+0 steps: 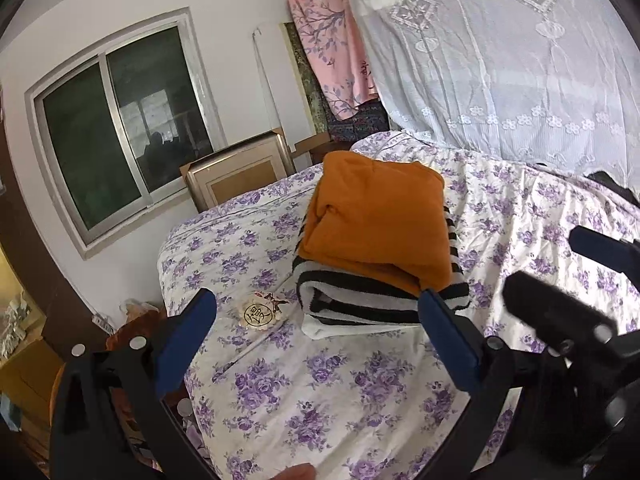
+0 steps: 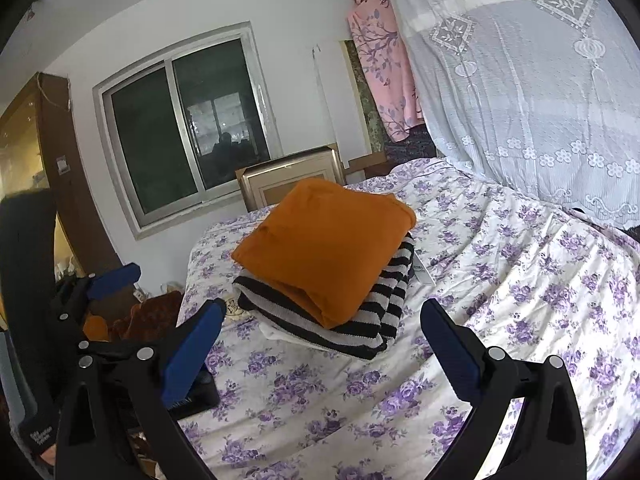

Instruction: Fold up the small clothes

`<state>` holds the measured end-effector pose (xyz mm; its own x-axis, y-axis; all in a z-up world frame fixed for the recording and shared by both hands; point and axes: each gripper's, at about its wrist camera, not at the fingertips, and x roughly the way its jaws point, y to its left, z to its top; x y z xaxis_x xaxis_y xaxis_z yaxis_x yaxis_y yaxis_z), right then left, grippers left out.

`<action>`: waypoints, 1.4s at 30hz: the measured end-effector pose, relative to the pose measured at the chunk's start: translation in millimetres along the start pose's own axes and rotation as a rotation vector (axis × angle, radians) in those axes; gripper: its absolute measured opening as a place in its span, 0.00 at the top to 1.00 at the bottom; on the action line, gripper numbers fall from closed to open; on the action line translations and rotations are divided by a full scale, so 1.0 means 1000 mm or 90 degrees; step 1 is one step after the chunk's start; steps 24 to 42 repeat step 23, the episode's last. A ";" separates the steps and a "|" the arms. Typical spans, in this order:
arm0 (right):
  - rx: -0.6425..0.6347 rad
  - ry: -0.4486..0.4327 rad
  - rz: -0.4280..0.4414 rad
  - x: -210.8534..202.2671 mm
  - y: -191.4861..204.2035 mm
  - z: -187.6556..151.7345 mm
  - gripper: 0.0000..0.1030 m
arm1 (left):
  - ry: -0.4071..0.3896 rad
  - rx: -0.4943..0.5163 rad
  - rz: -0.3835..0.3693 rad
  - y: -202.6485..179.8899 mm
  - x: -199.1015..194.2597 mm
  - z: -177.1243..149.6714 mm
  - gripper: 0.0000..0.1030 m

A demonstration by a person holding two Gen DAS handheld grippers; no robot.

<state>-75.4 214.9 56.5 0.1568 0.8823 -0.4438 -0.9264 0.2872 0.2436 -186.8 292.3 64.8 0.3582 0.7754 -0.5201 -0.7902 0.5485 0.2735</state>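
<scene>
A folded orange garment (image 1: 376, 220) lies on top of a folded black-and-white striped garment (image 1: 360, 300), with a white piece under them, stacked on the bed. The stack also shows in the right wrist view: the orange garment (image 2: 324, 244) on the striped one (image 2: 360, 320). My left gripper (image 1: 316, 320) is open and empty, just short of the stack's near edge. My right gripper (image 2: 324, 332) is open and empty, in front of the stack. The right gripper's body shows at the right of the left wrist view (image 1: 560, 320); the left gripper shows at the left of the right wrist view (image 2: 112, 280).
The bed has a white sheet with purple flowers (image 1: 340, 400). A small round packet with a black character (image 1: 260, 314) lies left of the stack. A white lace curtain (image 1: 500, 60) hangs at the right. A window (image 1: 120, 128) and a framed board (image 1: 240, 172) stand beyond the bed's far edge.
</scene>
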 end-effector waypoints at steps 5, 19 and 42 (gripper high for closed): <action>0.000 -0.004 -0.002 0.000 0.001 0.000 0.03 | -0.005 0.004 0.000 -0.004 -0.001 -0.001 0.04; 0.021 -0.021 -0.012 -0.009 -0.011 0.003 0.03 | 0.004 -0.034 0.001 0.012 0.004 0.001 0.04; 0.015 -0.019 -0.011 -0.008 -0.011 0.003 0.03 | 0.003 -0.033 0.005 0.012 0.004 0.001 0.04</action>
